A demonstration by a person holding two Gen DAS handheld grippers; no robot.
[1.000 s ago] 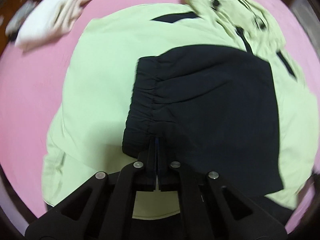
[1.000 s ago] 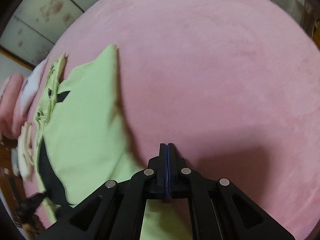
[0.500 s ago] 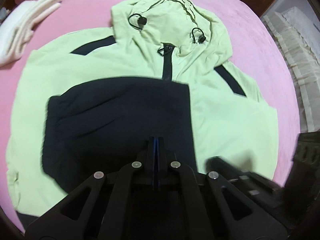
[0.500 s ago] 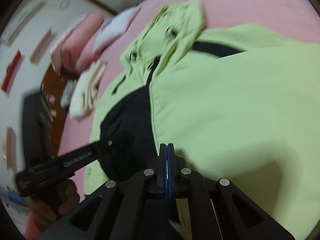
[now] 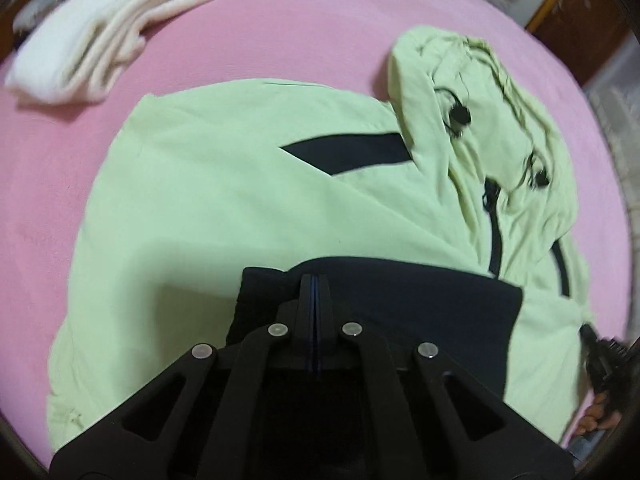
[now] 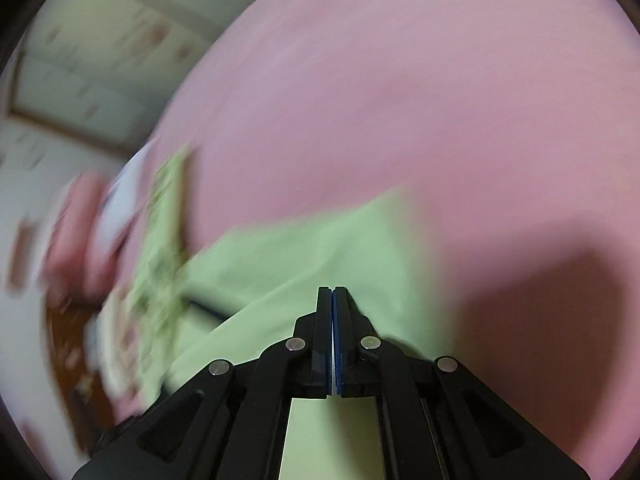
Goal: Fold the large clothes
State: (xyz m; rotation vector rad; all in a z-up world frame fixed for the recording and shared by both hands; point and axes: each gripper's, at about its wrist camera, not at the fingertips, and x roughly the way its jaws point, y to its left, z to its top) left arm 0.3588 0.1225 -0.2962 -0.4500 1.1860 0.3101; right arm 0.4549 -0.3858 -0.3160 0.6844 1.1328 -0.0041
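Observation:
A light green hooded jacket [image 5: 224, 184] with navy stripes lies spread on the pink bed cover [image 5: 320, 20], its hood [image 5: 480, 120] to the upper right. A navy sleeve [image 5: 420, 300] is folded across its front. My left gripper [image 5: 315, 280] is shut, its tips at the sleeve's upper edge, and I see no cloth between the pads. My right gripper [image 6: 333, 289] is shut too and hangs over the jacket's green cloth [image 6: 320, 248] near its edge, in a blurred view. Part of that gripper [image 5: 604, 356] and the fingers of a hand [image 5: 596, 420] show at the left wrist view's right rim.
A stack of folded white and cream towels [image 5: 108, 40] lies at the upper left of the bed. Pink pillows [image 6: 80, 248] and pale wall panels [image 6: 100, 60] stand beyond the jacket. Wooden furniture [image 5: 580, 20] borders the bed. Bare pink cover [image 6: 440, 100] stretches past the jacket's edge.
The left view has swung, so the hood sits to the right and the towels are back in sight. The right gripper has swept from the jacket's front toward its edge.

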